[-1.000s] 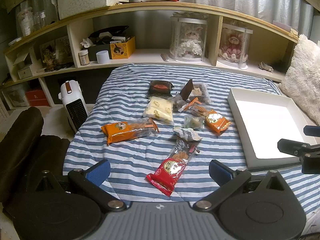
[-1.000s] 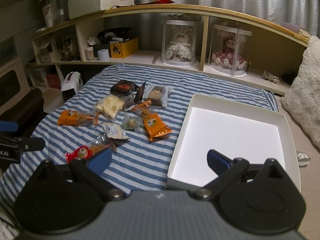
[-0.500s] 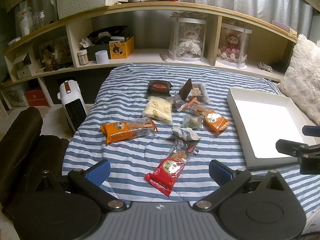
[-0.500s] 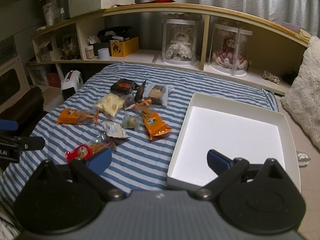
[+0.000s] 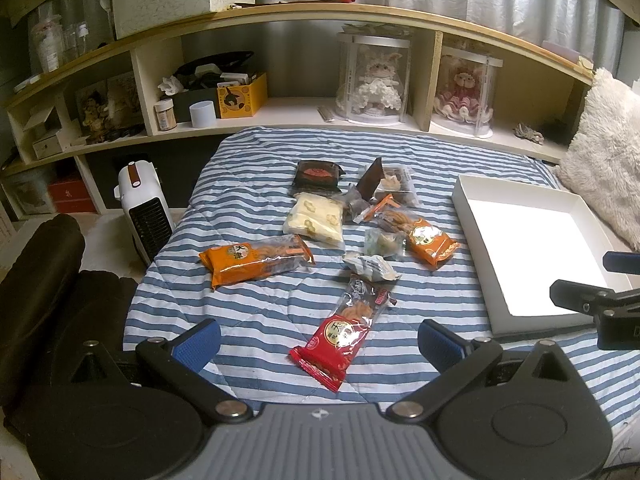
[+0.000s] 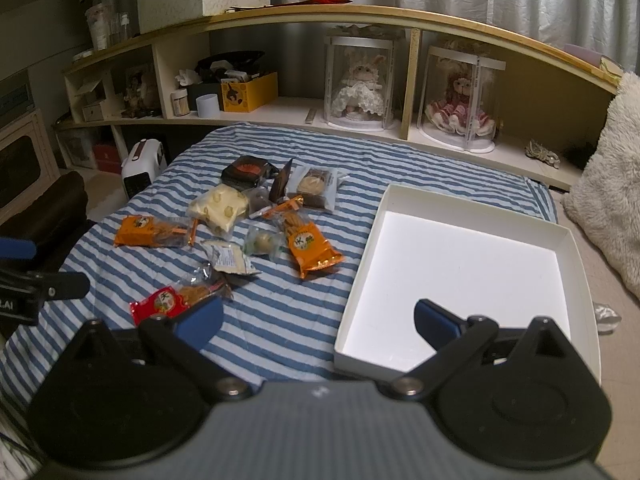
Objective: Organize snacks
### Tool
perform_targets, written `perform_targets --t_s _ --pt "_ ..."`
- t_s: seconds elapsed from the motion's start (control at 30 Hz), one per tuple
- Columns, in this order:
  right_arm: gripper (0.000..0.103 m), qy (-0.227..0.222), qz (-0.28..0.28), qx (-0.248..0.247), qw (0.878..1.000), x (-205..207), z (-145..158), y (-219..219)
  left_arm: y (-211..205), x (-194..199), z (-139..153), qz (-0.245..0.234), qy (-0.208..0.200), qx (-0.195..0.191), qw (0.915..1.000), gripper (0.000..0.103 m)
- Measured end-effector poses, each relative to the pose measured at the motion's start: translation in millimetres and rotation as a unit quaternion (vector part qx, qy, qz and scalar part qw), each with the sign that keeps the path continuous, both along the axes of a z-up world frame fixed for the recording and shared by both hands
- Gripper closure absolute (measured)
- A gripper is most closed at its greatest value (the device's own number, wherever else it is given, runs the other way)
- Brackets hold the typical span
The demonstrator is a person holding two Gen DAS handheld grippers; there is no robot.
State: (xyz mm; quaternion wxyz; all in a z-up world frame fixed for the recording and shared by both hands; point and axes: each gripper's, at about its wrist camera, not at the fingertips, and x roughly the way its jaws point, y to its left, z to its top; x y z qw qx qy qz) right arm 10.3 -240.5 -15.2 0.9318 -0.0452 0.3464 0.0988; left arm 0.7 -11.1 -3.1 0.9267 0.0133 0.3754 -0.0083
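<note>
Several snack packs lie on a blue-and-white striped bed (image 5: 256,312). A red pack (image 5: 344,332) lies nearest, just ahead of my left gripper (image 5: 318,340), which is open and empty. Beyond lie a long orange pack (image 5: 254,261), a pale yellow pack (image 5: 316,220), a smaller orange pack (image 5: 432,240) and a dark pack (image 5: 318,174). An empty white tray (image 6: 460,264) lies on the bed's right side. My right gripper (image 6: 318,318) is open and empty, hovering over the tray's near left corner. The red pack (image 6: 164,302) shows beside its left finger.
A curved wooden shelf (image 5: 320,112) with doll cases and boxes runs behind the bed. A white heater (image 5: 142,208) stands on the floor at left, beside a dark chair (image 5: 36,280). A fluffy cushion (image 6: 612,184) lies at the right.
Both grippers have drifted slightly; the scene sits a little closer in the left wrist view. Nothing was grasped or moved.
</note>
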Motion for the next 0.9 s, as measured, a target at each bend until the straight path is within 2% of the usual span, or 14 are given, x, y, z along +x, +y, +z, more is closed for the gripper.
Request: perform_targets --t_s 0.9 --pt "0.001 0.005 0.004 -0.006 1.0 0.8 -0.7 2.0 -1.6 0.0 -0.2 0.0 0.0 -0.001 1.0 0.0"
